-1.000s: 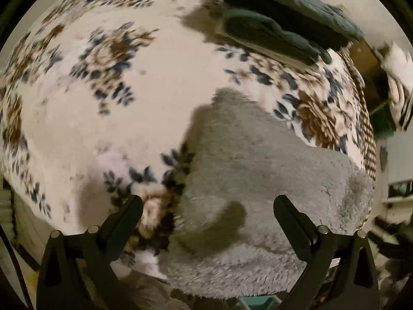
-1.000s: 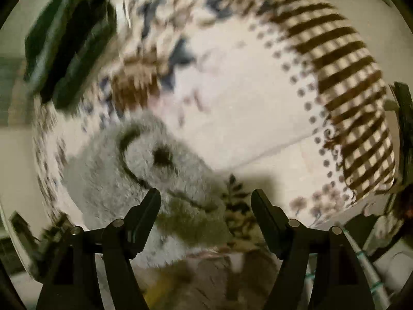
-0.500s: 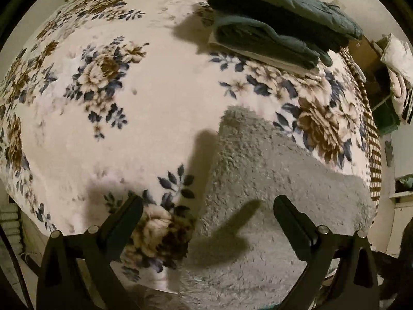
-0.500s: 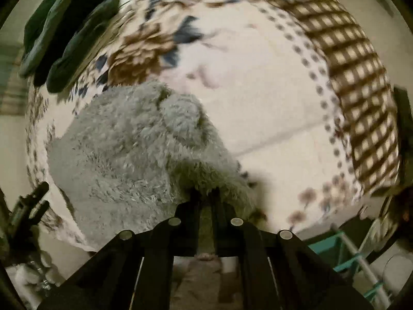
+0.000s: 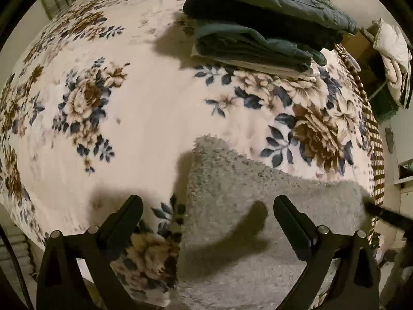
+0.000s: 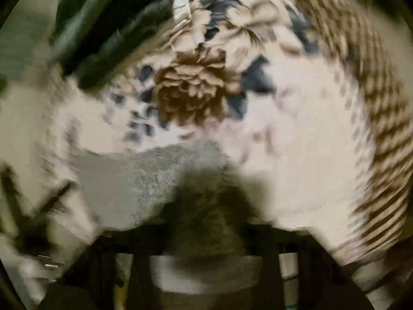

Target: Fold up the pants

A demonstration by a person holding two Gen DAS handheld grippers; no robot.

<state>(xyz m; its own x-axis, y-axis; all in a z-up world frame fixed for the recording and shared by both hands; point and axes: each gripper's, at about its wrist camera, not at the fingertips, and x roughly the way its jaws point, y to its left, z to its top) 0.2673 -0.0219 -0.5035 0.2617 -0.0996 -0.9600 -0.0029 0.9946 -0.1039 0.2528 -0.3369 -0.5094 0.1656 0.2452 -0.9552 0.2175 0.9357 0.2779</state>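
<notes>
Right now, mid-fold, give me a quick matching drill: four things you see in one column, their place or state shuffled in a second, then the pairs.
Things:
1. left gripper
2. grey fleece pants
3. dark green folded stack
4. floral blanket

Places or states:
A. far edge of the bed
B. spread under everything
C. open, holding nothing
D. near edge, below the open fingers

Pairs: 1-C, 2-D, 3-A, 4-B

Right gripper [image 6: 206, 222], spread wide a second ago above the grey fleece pants [image 6: 144, 178], now clamped on a dark bunch of that fleece, view smeared by motion. Pants [image 5: 258, 206] flatter in the left view, reaching further up the blanket [image 5: 144, 118]. Folded dark stack [image 5: 258, 28] nearer and larger.
</notes>
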